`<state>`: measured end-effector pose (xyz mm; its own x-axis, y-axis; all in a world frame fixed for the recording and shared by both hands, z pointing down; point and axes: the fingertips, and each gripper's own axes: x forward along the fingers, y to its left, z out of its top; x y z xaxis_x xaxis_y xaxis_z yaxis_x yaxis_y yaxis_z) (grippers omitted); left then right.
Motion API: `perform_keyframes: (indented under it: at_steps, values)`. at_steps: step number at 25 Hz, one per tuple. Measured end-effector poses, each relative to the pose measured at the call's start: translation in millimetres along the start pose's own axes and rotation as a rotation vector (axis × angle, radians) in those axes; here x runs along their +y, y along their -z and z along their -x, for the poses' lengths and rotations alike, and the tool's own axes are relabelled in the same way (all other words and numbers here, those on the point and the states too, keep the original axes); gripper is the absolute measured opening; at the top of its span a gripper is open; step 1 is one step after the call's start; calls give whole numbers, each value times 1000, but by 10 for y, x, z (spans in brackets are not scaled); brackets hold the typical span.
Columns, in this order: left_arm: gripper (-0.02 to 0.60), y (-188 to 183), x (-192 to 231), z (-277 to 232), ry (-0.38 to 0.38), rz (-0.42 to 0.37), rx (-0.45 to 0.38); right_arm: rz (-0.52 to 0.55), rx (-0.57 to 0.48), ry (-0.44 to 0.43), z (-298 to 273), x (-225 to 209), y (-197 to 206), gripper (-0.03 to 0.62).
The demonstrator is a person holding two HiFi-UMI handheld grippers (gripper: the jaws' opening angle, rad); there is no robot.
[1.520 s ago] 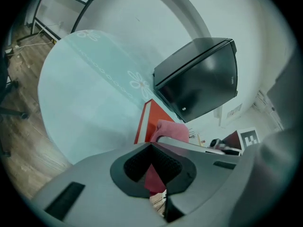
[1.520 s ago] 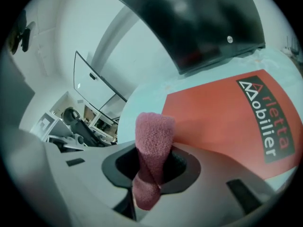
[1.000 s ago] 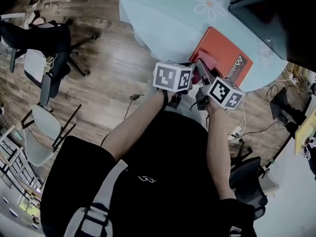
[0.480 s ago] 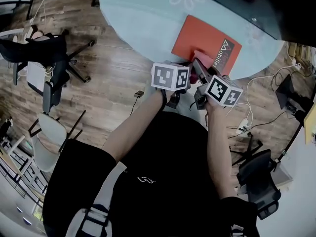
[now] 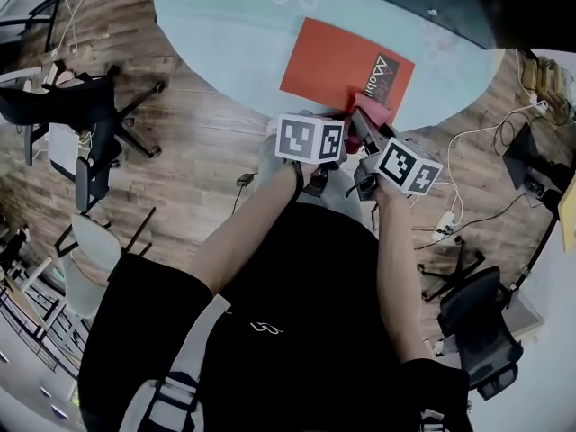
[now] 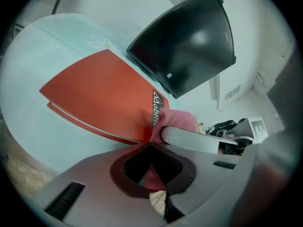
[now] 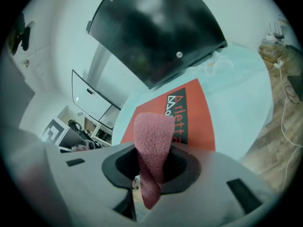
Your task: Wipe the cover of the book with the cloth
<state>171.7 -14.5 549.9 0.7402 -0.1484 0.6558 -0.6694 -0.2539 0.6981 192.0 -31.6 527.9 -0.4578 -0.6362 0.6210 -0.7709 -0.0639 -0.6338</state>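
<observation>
A red book (image 5: 337,61) with a dark title strip lies flat on the round pale-blue table (image 5: 225,25). It also fills the middle of both gripper views as the book (image 6: 102,96) and the book (image 7: 199,122). A pink cloth (image 5: 373,113) hangs over the book's near edge by the title. My right gripper (image 7: 151,174) is shut on the cloth (image 7: 152,136), which sticks up past its tips. My left gripper (image 6: 150,162) is pressed close beside it, jaws closed, with pink cloth (image 6: 177,119) showing in their gap and just beyond. Both marker cubes sit side by side just off the table's near edge.
A large black monitor back (image 6: 189,41) stands just behind the book, also seen as the monitor (image 7: 151,27). The table's near edge runs just under the grippers. On the wood floor stand office chairs (image 5: 90,142) at left, another chair (image 5: 477,322) at right, and cables with a power strip (image 5: 445,223).
In the head view the table and book have slid up and left while the two grippers stay together. The jaws sit nearer the book's title corner than before.
</observation>
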Motion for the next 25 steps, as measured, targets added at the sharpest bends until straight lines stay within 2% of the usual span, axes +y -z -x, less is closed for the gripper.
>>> perform_keyframes:
  at_steps: [9, 12, 15, 18, 22, 25]
  values:
    - [14, 210, -389, -354, 29, -31, 32, -3, -47, 6, 397, -409, -28, 97]
    - [14, 283, -464, -421, -12, -61, 42, -34, -59, 18, 533, -557, -18, 98]
    - [14, 246, -483, -419, -47, -67, 0, -83, -83, 12, 608, -687, -63, 98]
    - [14, 200, -534, -315, -27, -45, -31, -105, -124, -9, 697, -708, -151, 98]
    - [14, -31, -601, -85, -25, -26, -100, -75, -184, -33, 816, -608, -354, 98]
    - [14, -358, -796, 96, -7, -65, -171, -1, -253, -33, 897, -466, -585, 98]
